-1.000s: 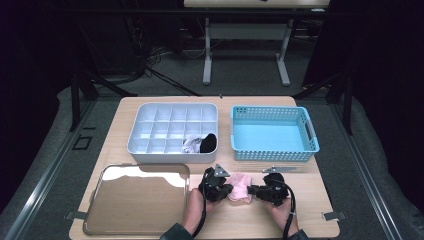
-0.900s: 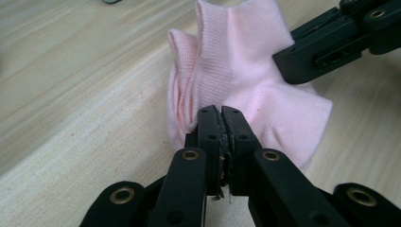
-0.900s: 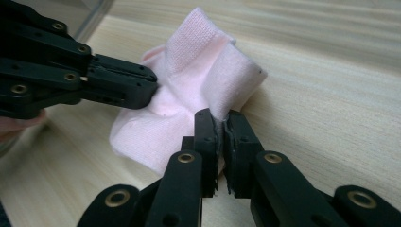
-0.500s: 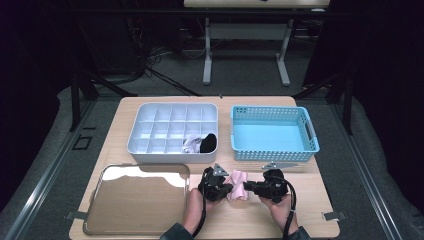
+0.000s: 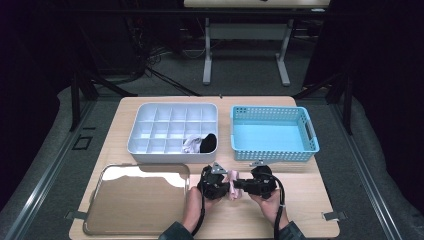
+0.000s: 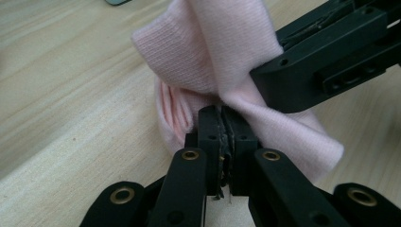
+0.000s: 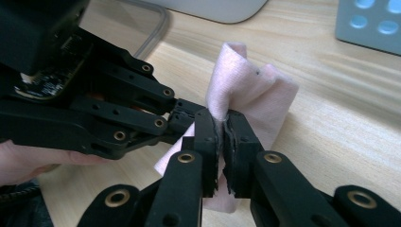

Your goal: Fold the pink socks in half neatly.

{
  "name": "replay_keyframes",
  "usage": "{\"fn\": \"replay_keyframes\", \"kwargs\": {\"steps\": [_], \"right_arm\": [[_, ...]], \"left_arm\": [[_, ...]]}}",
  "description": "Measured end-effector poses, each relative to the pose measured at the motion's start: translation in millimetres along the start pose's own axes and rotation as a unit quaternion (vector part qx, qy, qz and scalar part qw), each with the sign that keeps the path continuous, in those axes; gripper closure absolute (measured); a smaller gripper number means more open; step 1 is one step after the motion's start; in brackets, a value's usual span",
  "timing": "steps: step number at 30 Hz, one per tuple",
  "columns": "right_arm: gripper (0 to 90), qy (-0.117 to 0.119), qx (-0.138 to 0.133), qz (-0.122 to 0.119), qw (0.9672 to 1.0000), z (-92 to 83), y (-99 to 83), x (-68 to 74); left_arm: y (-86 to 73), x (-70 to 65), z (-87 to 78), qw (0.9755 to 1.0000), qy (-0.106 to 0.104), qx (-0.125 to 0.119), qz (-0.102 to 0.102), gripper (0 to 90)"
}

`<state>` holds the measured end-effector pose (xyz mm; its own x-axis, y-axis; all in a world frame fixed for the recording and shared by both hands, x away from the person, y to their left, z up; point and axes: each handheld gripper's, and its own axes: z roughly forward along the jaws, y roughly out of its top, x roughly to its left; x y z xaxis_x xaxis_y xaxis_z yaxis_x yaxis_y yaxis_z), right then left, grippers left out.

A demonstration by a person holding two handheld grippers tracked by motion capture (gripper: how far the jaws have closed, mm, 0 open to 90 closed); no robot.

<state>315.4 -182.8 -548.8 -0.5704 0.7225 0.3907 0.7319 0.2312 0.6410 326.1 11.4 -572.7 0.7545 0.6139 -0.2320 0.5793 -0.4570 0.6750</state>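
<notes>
Both grippers are clenched on one small pink knitted sock (image 5: 232,178), which sits just above the bare wooden tabletop (image 5: 300,200) in front of the white plastic divided organiser tray (image 5: 172,132), near that tray's front right corner. In the left gripper view, the left gripper (image 6: 222,124) pinches a gathered fold of the pink fabric between its closed black jaws, while the other gripper's dark body clamps the cloth from the upper right. In the right gripper view, the right gripper (image 7: 220,126) likewise bites a bunched ridge of the sock, with the left gripper's linkage just beside it on the left. The sock looks folded or rolled on itself between the two holds, so the step in hand seems to be bundling it into a compact shape.

A white and a black sock bundle (image 5: 201,143) already lie in a front compartment of the organiser tray, which suggests that this pink one is headed there too. To the tray's right stands a light blue perforated plastic basket (image 5: 272,135); to the tray's front left lies a shiny metal serving tray (image 5: 135,202).

The next move likely calls for one gripper to keep the fold tight while the other lets go, then a lift over the tray's front wall into a free compartment without the roll springing open.
</notes>
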Motion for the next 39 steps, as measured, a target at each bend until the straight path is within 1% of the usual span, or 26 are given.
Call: {"fn": "replay_keyframes", "kwargs": {"steps": [1, 2, 3, 4, 5, 6, 7, 9, 10, 12, 14, 15, 17, 19, 21, 22, 26, 28, 29, 30, 33, 34, 35, 37, 39], "right_arm": [[85.0, -0.003, 0.001, 0.001, 1.0, -1.1, -1.1, -1.9], [85.0, -0.003, 0.001, 0.001, 1.0, -1.1, -1.1, -1.9], [85.0, -0.003, 0.001, 0.004, 1.0, -1.9, -1.8, -2.9], [85.0, -0.006, -0.002, 0.008, 0.9999, -3.6, -3.2, -4.7], [85.0, -0.006, -0.002, 0.008, 0.9999, -3.6, -3.2, -4.7], [85.0, -0.003, -0.003, 0.009, 0.9999, -4.4, -3.5, -5.7], [85.0, -0.005, -0.005, 0.012, 0.9999, -5.4, -3.9, -6.3], [84.9, -0.004, -0.004, 0.01, 0.9999, -5.4, -3.9, -6.3], [84.9, -0.004, -0.004, 0.01, 0.9999, -5.3, -3.8, -5.4], [84.9, -0.003, -0.003, 0.008, 1.0, -4.8, -3.5, -5.1], [84.9, -0.003, -0.002, 0.006, 1.0, -3.0, -2.5, -3.7], [84.9, -0.003, -0.001, 0.005, 1.0, -1.9, -1.8, -3.3], [84.9, -0.005, 0.001, 0.002, 1.0, 0.4, -0.8, -2.6], [84.8, -0.007, 0.003, 0.0, 1.0, 2.2, 0.3, -1.5], [84.8, -0.007, 0.005, -0.002, 1.0, 2.9, 0.9, -1.2], [84.7, -0.013, 0.008, -0.007, 0.9999, 5.5, 2.3, -0.2], [84.7, -0.016, 0.009, -0.007, 0.9998, 10.2, 3.7, 0.4], [84.7, -0.023, 0.016, -0.013, 0.9995, 12.5, 4.9, 0.9], [84.6, -0.027, 0.013, -0.013, 0.9995, 15.0, 4.7, 1.4], [84.6, -0.029, 0.015, -0.014, 0.9994, 16.9, 4.6, 1.3], [84.6, -0.033, 0.017, -0.015, 0.9992, 20.8, 3.9, 0.4], [84.6, -0.033, 0.017, -0.014, 0.9992, 21.3, 3.5, -0.3], [84.6, -0.035, 0.014, -0.014, 0.9992, 22.9, 1.9, -0.8], [84.6, -0.035, 0.012, -0.015, 0.9992, 23.6, 1.0, -0.8], [84.6, -0.039, 0.011, -0.019, 0.999, 24.0, -0.1, 0.3]], "left_arm": [[0.3, 0.4, -1.4, 1.0, 0.0, 0.0, 0.003, 82.0], [0.6, 0.8, -3.3, 1.0, 0.0, 0.001, 0.003, 82.0], [0.6, 1.3, -5.8, 1.0, 0.0, -0.002, 0.001, 81.1], [0.2, 2.2, -12.4, 0.9999, 0.004, -0.011, -0.005, 80.2], [0.2, 2.2, -12.4, 0.9999, 0.004, -0.011, -0.005, 79.9], [0.2, 3.0, -16.1, 0.9999, 0.007, -0.014, -0.005, 79.9], [0.1, 4.4, -19.5, 0.9997, 0.024, -0.01, -0.002, 79.9], [-0.4, 6.2, -20.4, 0.9996, 0.025, -0.01, -0.002, 79.9], [-0.4, 7.4, -18.6, 0.9994, 0.035, -0.003, -0.001, 80.0], [-0.6, 8.5, -16.5, 0.9993, 0.036, 0.0, 0.001, 80.1], [-1.9, 10.8, -10.4, 0.9993, 0.037, 0.006, -0.004, 80.9], [-2.7, 12.2, -9.3, 0.9995, 0.032, 0.004, -0.007, 81.2], [-3.2, 13.5, -8.7, 0.9995, 0.031, 0.001, -0.009, 81.9], [-3.7, 15.0, -7.5, 0.9996, 0.025, -0.004, -0.015, 82.3], [-3.5, 15.5, -7.0, 0.9996, 0.023, -0.002, -0.014, 82.7], [-3.4, 15.6, -6.6, 0.9996, 0.022, -0.003, -0.016, 83.0], [-3.4, 15.7, -4.7, 0.9997, 0.019, -0.005, -0.017, 83.4], [-3.6, 16.4, -4.3, 0.9997, 0.014, -0.006, -0.02, 83.6], [-3.6, 16.8, -4.3, 0.9997, 0.013, -0.006, -0.022, 83.6], [-3.9, 17.4, -4.5, 0.9997, 0.012, -0.007, -0.022, 83.6], [-4.8, 20.2, -5.4, 0.9996, 0.004, -0.006, -0.027, 83.6], [-5.3, 21.0, -5.4, 0.9994, 0.0, -0.009, -0.035, 83.5], [-5.6, 22.2, -6.1, 0.9993, -0.002, -0.008, -0.037, 82.7], [-5.9, 24.4, -8.8, 0.9991, 0.002, -0.007, -0.042, 81.6], [-6.3, 26.8, -12.4, 0.9987, 0.007, -0.007, -0.05, 78.1]]}}
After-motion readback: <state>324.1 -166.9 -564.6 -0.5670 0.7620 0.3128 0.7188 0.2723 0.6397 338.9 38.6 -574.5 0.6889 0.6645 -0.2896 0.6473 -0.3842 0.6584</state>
